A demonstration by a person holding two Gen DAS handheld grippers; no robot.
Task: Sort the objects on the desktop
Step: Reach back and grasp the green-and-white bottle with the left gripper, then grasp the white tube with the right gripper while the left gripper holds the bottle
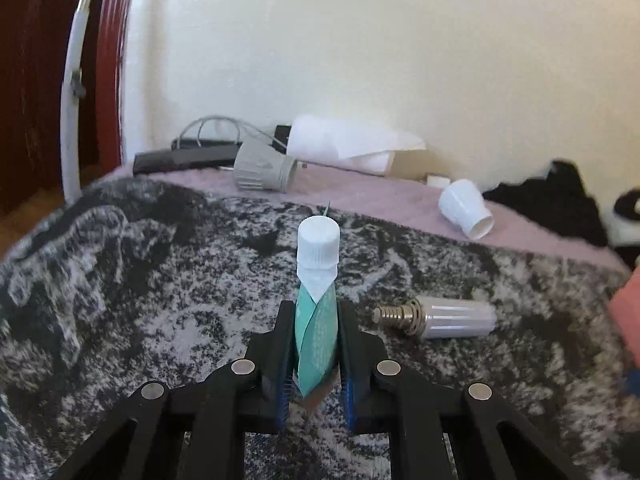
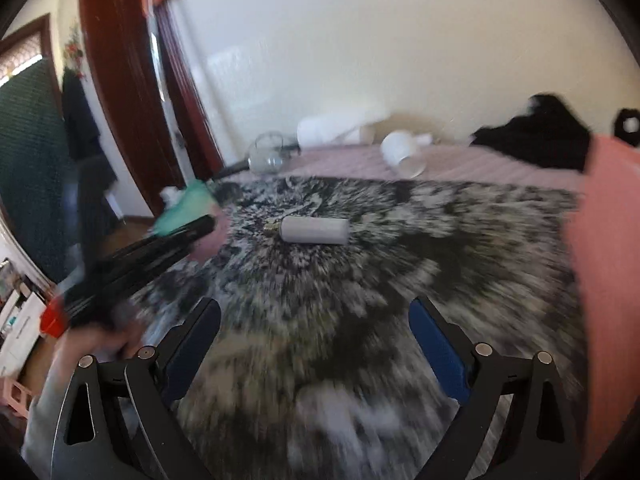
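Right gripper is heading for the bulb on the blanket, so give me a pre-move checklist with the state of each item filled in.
1. Left gripper clamped on the green tube: ok, squeezed between both pads.
2. Tube's white cap on: ok.
3. Right gripper open and empty: ok.
4. LED bulb lying free on the patterned blanket, nothing touching it: ok.
5. Right gripper lined up with the bulb: cannot tell, view blurred.
6. Left gripper clear of the right gripper's path: ok, off to the left side.
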